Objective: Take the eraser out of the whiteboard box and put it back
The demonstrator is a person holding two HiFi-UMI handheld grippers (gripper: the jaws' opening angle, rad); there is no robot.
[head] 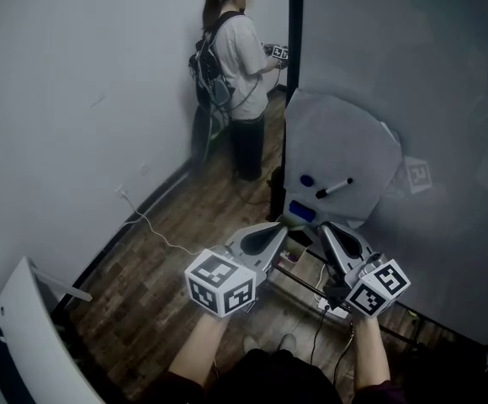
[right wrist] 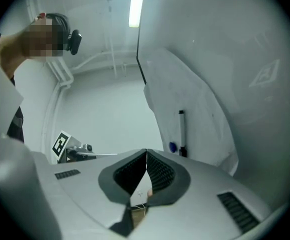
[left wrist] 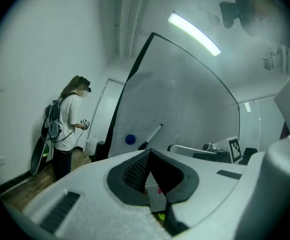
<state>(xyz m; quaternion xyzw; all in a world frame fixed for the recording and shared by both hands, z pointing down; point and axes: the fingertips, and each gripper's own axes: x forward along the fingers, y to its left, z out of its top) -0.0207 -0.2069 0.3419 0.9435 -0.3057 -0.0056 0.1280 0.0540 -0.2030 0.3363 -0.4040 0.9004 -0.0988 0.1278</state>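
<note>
A white board (head: 345,141) leans against the grey wall on the right. On it are a round blue magnet (head: 306,180) and a black-capped marker (head: 334,188). Below them a blue block (head: 303,211), perhaps the eraser, sits at the board's lower edge. Both grippers hover side by side just in front of that edge. My left gripper (head: 287,224) has its pads meeting at the tips with nothing between them (left wrist: 150,151). My right gripper (head: 322,225) is also shut and empty (right wrist: 146,151). The magnet (left wrist: 130,139) and marker (left wrist: 151,136) show beyond the left jaws, and likewise the marker (right wrist: 182,133) beyond the right.
Another person (head: 236,66) stands at the back by the white wall, holding a device. A white cable (head: 156,230) trails over the wooden floor. A white panel (head: 34,335) leans at the lower left. A square marker tag (head: 418,175) is on the grey wall.
</note>
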